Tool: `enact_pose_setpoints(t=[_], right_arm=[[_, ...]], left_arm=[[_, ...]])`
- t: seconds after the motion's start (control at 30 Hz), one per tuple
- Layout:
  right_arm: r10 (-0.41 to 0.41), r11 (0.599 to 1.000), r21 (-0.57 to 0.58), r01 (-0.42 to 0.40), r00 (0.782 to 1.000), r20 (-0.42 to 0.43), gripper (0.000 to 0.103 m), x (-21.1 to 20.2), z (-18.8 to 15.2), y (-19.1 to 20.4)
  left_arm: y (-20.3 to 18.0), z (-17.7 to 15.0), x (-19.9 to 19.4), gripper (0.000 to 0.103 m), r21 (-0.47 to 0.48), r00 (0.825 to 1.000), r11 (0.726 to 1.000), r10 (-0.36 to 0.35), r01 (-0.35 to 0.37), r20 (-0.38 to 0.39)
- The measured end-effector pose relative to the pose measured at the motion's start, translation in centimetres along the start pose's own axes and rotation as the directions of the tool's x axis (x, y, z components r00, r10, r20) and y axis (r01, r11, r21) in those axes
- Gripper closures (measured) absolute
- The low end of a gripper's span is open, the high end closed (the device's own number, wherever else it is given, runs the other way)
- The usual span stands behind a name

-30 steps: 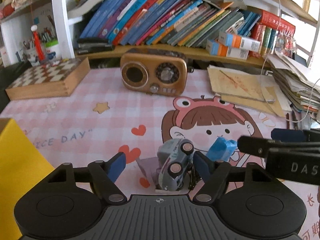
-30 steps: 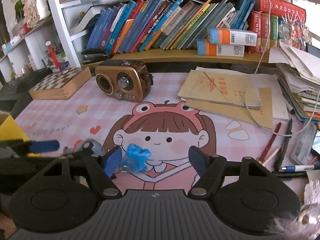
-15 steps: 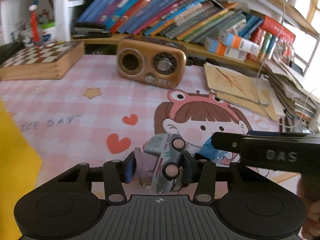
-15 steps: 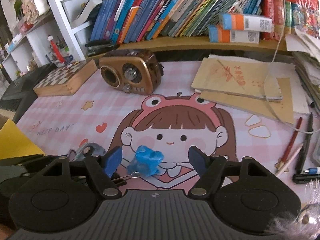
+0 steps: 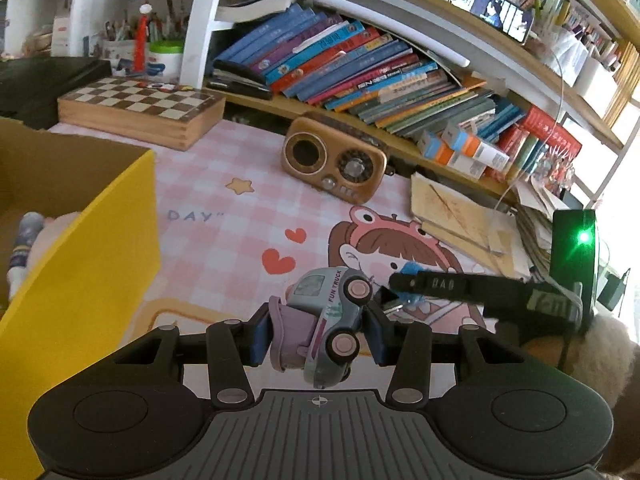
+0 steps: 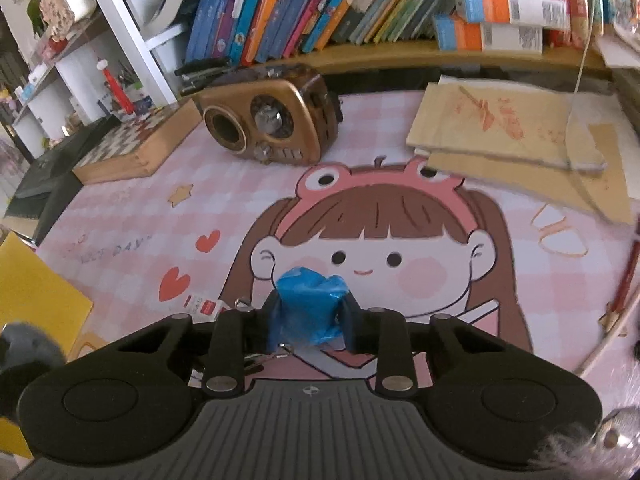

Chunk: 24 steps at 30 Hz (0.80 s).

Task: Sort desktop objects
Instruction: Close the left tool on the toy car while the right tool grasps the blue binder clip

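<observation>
My left gripper is shut on a small grey-blue toy truck with pink wheels and a mauve rear part, held tipped on its side above the pink desk mat. A yellow cardboard box stands open at the left, close beside that gripper. My right gripper is shut on a crumpled blue toy low over the cartoon girl print. A metal clip or ring hangs under it. In the left wrist view, the right gripper's black finger covers most of the blue toy.
A brown retro radio and a wooden chessboard box stand at the back. Tan paper pads lie back right, pencils at the right edge. Leaning books fill the shelf behind. A soft toy lies inside the box.
The left gripper closed on the toy truck, lifted it and swung left toward the yellow box. The right gripper sank onto the blue toy and closed on it.
</observation>
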State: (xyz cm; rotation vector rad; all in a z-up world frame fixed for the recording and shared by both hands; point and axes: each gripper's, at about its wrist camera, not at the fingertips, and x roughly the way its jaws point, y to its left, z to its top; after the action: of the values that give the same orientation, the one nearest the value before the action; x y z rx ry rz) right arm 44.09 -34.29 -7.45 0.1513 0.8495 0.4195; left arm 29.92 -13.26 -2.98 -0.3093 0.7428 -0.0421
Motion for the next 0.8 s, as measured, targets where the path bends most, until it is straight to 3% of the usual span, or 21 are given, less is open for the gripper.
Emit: enact_pose_setpoints(t=[0.33, 0.8], right_arm=[[-0.008, 1.0, -0.026, 0.01, 0.996, 0.093, 0.077, -5.4, -0.4, 0.4], [-0.011, 0.999, -0.029, 0.014, 0.995, 0.103, 0.077, -12.9, -6.1, 2.5]], left_arm=[[0.0, -1.3, -1.9, 0.057, -0.027, 1.0, 1.0, -0.009, 0.009, 0.022], [-0.1, -3.4, -5.7, 0.057, -0.027, 0.998, 0.998, -0.058, 0.059, 0.036]])
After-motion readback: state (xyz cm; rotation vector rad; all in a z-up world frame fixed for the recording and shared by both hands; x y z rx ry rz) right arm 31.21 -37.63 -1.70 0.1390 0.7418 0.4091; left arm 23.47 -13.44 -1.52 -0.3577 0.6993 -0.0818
